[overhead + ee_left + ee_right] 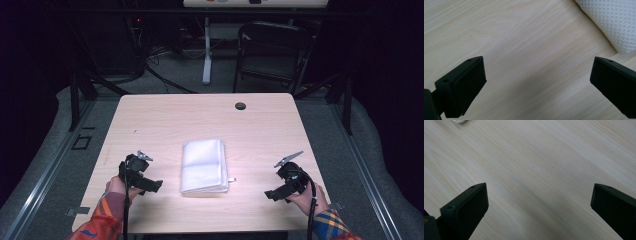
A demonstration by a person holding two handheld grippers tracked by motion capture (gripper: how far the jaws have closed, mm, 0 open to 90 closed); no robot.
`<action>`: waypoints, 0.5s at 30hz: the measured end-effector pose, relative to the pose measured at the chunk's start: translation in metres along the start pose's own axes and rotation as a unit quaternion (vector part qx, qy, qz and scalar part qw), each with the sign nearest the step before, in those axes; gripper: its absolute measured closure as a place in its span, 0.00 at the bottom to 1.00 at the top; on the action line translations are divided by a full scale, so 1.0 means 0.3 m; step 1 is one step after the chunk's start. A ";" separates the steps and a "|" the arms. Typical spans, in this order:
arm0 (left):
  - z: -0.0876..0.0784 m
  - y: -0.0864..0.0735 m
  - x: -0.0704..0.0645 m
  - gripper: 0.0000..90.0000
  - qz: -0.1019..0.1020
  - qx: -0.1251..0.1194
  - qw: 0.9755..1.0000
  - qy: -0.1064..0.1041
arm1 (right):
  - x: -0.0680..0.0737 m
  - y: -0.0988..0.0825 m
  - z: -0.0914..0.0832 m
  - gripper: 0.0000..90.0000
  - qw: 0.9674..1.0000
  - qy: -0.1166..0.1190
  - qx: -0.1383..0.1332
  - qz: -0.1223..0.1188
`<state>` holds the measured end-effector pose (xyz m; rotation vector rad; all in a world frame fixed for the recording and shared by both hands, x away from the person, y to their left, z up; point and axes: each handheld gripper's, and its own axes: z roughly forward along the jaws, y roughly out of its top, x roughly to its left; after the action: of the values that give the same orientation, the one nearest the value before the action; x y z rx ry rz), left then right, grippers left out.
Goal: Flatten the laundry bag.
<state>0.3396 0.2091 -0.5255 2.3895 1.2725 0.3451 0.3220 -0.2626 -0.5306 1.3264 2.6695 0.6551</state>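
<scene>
White folded cloth (203, 166) lies mid-table (165, 112), long axis running away from the person, between the two grippers. Left gripper (141, 176) sits a bit nearer than the right gripper (286, 184); the cloth's corner lies up-right of its jaws. Both sets of jaws stand wide apart, holding nothing.

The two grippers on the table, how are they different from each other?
The left gripper sits left of the folded white cloth; the right gripper sits right of it. In the left gripper view, a big corner of the cloth shows by the jaws; in the right gripper view, just a tiny bit peeks in far off. The grey plate on the right gripper looks longer than the left one's. Both are black, wide open, holding nothing, over the wooden table.
</scene>
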 end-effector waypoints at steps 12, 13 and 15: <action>-0.019 0.031 -0.032 0.01 0.012 -0.019 1.000 -0.021 | 0.014 0.015 0.000 0.04 1.000 0.019 -0.004 -0.012; -0.020 0.038 -0.037 0.01 0.016 -0.022 0.999 -0.022 | 0.014 0.015 0.000 0.04 1.000 0.019 -0.004 -0.012; -0.024 0.055 -0.046 0.03 0.019 -0.036 0.999 -0.029 | 0.015 0.011 0.002 0.06 1.000 0.029 -0.007 -0.006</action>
<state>0.3412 0.1913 -0.5119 2.3490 1.1706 0.3234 0.3218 -0.2573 -0.5293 1.3080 2.7099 0.7211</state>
